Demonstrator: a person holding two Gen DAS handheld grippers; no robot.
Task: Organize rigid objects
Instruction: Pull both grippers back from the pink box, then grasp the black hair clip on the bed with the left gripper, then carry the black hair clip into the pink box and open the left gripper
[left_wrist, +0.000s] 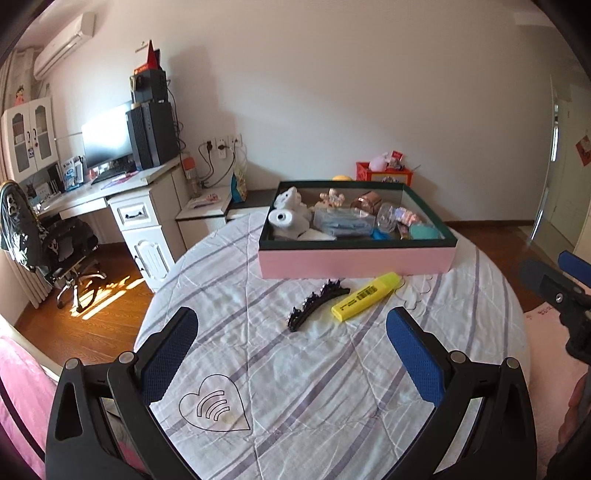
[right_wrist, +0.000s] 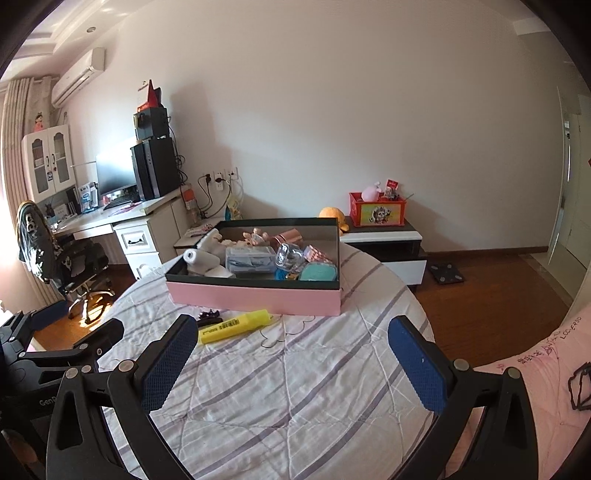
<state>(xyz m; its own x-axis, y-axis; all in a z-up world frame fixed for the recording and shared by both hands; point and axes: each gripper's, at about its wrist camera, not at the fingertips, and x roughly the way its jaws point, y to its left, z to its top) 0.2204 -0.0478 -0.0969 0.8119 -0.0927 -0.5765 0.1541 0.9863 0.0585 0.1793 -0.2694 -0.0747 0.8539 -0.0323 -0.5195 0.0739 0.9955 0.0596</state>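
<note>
Left wrist view: left claw (left_wrist: 291, 354) w/ both blue pads spread wide apart, nothing between them, hovering over the near part of the bed (left_wrist: 303, 369), which has a white quilt w/ purple stripes. Ahead of it, approx mid-bed, a black hair clip (left_wrist: 317, 304) lies on the quilt, and just beside it on the right a yellow highlighter (left_wrist: 365, 301); the two are close but I can't tell if they touch. Behind both, toward the far edge of the bed, sits a pink box (left_wrist: 354, 260) w/ dark rim, filled w/ misc items incl. a white roll (left_wrist: 282, 219) at its left end and a clear plastic container (left_wrist: 341, 221) in the middle. Right claw (left_wrist: 554, 288) shows at the right edge of the frame, above the bed's right side; its opening can't be judged from here.

Right wrist view: right claw (right_wrist: 291, 356), pads wide apart, empty, over the near part of the bed (right_wrist: 295, 387). Highlighter (right_wrist: 236, 326) lies just in front of the box's (right_wrist: 255, 297) near left corner; hair clip (right_wrist: 208, 317) mostly hidden behind the claw's left finger. Left claw (right_wrist: 74, 332) visible at the left edge, fingers apart.
</note>
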